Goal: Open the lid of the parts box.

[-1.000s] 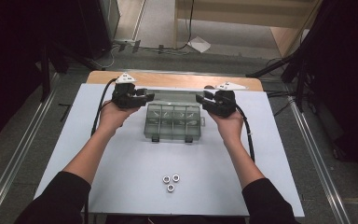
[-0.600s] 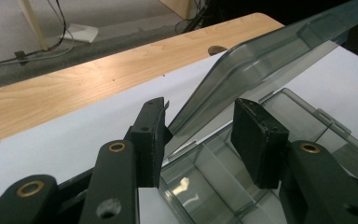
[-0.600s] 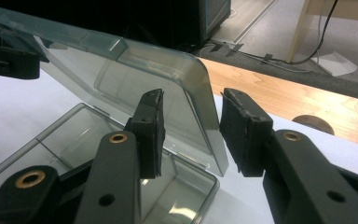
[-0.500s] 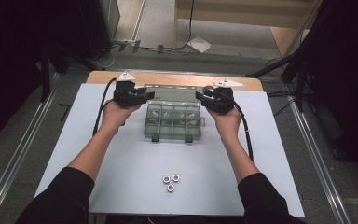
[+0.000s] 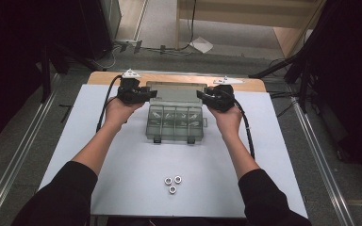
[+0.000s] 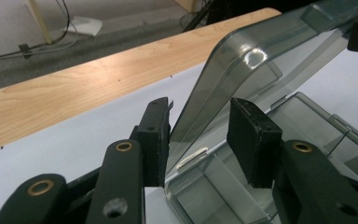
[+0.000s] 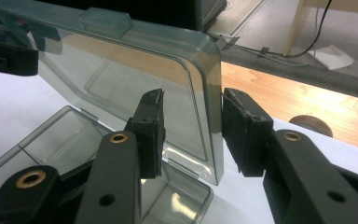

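The lid (image 6: 261,60) of the clear compartment box (image 5: 175,121) is standing raised and tilted between your two sets of fingers, at the upper middle of the high view. In the left gripper view your left gripper (image 6: 200,140) is straddling the lid's edge: the left finger (image 6: 156,140) is lying right against the plastic, while the right finger (image 6: 251,140) is standing off it with a visible gap, so those fingers are spread around the lid rather than pinching it, and they have just been closing. In the right gripper view your right gripper (image 7: 191,135) is framing the lid's other corner edge; its right finger (image 7: 242,135) is sitting at the rim, its left finger (image 7: 149,135) is sitting close to the clear pane, and I cannot tell whether they are pressing. Below both, the box's open compartments are showing. Outward from there, the box is resting on the white worktop (image 5: 89,122), with a wooden strip (image 5: 179,77) along the far edge. Three metal nuts (image 5: 172,182) are lying together near the bottom centre of the high view, well apart from the box.
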Demonstrator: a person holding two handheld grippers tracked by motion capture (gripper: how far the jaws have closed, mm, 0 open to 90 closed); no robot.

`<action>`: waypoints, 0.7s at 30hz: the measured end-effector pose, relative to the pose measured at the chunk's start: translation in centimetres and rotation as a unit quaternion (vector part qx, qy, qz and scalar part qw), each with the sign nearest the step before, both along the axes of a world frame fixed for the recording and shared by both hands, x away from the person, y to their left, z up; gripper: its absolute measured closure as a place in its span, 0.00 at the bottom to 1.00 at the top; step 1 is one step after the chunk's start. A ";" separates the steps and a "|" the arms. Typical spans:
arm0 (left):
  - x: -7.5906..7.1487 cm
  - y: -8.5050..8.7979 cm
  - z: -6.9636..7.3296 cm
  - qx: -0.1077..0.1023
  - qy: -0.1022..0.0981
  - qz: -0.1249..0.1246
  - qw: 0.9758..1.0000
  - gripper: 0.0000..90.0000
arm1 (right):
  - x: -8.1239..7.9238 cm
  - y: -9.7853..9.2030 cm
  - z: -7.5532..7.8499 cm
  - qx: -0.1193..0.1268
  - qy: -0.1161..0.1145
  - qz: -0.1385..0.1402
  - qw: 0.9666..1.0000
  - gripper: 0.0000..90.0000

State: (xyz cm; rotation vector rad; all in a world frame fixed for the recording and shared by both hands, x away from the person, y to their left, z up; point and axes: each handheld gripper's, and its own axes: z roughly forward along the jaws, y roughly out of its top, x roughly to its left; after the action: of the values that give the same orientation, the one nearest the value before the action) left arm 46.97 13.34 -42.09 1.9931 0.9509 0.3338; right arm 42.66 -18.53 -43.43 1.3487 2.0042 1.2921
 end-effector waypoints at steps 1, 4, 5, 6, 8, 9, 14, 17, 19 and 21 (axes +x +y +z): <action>0.1 -0.1 0.1 0.004 0.000 -0.001 1.000 0.65 | 0.1 0.0 0.0 0.002 0.002 0.000 1.000 0.67; 0.4 0.0 0.2 0.006 0.004 -0.003 1.000 0.65 | 0.4 0.0 0.0 -0.002 0.003 -0.002 1.000 0.68; 0.4 0.0 0.2 0.004 0.007 -0.001 1.000 0.65 | 0.5 0.0 0.0 0.000 0.004 -0.003 1.000 0.68; 0.6 0.0 0.2 0.002 0.009 -0.001 1.000 0.65 | 0.6 0.0 0.0 0.001 0.005 -0.003 1.000 0.68; 0.8 0.0 0.2 -0.006 0.013 0.003 1.000 0.65 | 0.7 -0.1 -0.1 0.007 0.010 -0.005 1.000 0.68; 0.8 -0.1 0.1 -0.008 0.015 0.008 1.000 0.65 | 0.8 -0.1 -0.1 0.015 0.013 -0.008 1.000 0.68; 1.1 0.1 -0.1 -0.023 0.024 0.015 0.999 0.65 | 1.1 -0.1 -0.3 0.012 0.017 -0.009 1.000 0.69; 1.3 0.1 -0.2 -0.023 0.024 0.015 0.999 0.65 | 1.3 -0.1 -0.4 0.009 0.022 -0.011 1.000 0.70; 1.4 0.0 -0.2 -0.020 0.023 0.013 0.999 0.65 | 1.4 -0.1 -0.5 0.013 0.028 -0.011 0.999 0.71; 1.6 -0.1 -0.3 -0.009 0.028 0.010 1.000 0.65 | 1.5 -0.2 -0.6 0.012 0.030 -0.013 0.999 0.72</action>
State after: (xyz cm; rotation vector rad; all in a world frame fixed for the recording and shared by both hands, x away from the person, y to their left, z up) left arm 48.56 13.28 -42.36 1.9867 1.0068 0.2797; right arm 44.17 -18.70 -44.05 1.4355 2.0116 1.2813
